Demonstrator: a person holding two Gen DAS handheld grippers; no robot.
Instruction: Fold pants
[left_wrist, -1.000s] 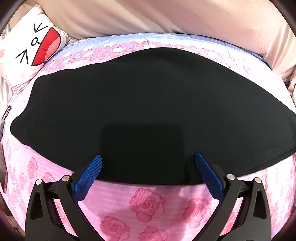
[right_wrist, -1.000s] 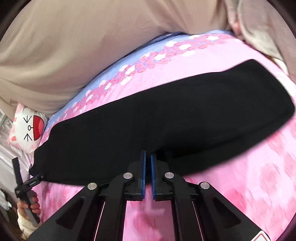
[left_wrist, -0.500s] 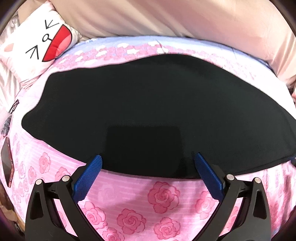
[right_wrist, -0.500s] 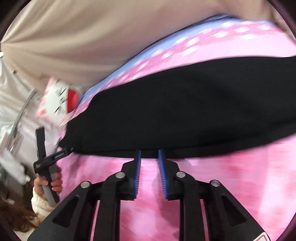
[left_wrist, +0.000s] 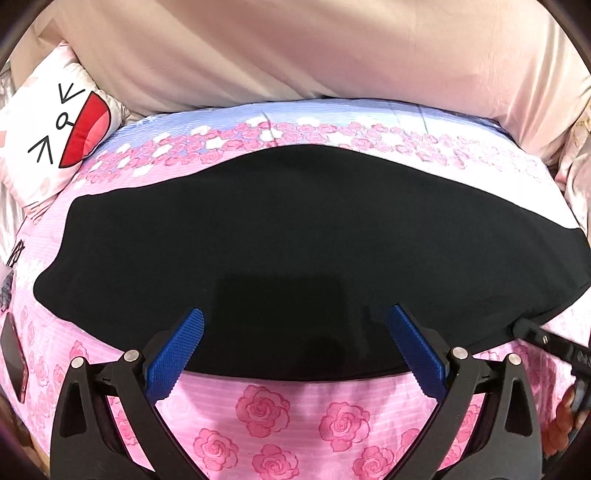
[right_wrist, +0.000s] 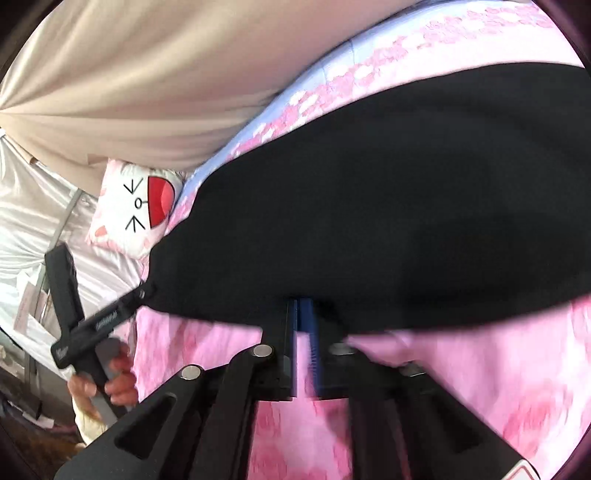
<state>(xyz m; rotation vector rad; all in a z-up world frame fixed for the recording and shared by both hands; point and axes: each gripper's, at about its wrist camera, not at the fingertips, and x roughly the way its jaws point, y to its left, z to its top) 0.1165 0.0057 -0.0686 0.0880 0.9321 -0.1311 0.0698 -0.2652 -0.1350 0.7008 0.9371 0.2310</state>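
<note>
Black pants (left_wrist: 295, 240) spread flat as one long folded band across pink rose-print bedspread (left_wrist: 266, 406), running left to right, far edge near the blue strip of the print.

Left gripper (left_wrist: 295, 339) hovering over near edge of pants, about mid-length, jaws wide apart, blue pads (left_wrist: 177, 354) either side of the hem line, nothing between them pressed; near hem just under and slightly beyond the fingertips. Pad contact with the cloth not clear from this view.

Right gripper (right_wrist: 303, 325) at near edge of pants too, further right along the band; in the left wrist view only its black tip (left_wrist: 535, 336) showing at the right edge, touching or just over the hem. In the right wrist view, jaws narrowly apart and just been opening, gap showing pink bedspread, tips right at the black edge; blurred, so whether any cloth sits between the tips cannot tell. No clamp seen.

Left gripper also seen in right wrist view (right_wrist: 144, 293) at the left end area of the pants, held by a hand (right_wrist: 110, 380) low at left.

Cartoon-face pillow (left_wrist: 55, 136) far left beside the pants' left end, not touching. Beige sheet (left_wrist: 314, 48) bunched beyond the far side. Dark phone (left_wrist: 13, 358) lying at near left of bedspread, well apart from pants.
</note>
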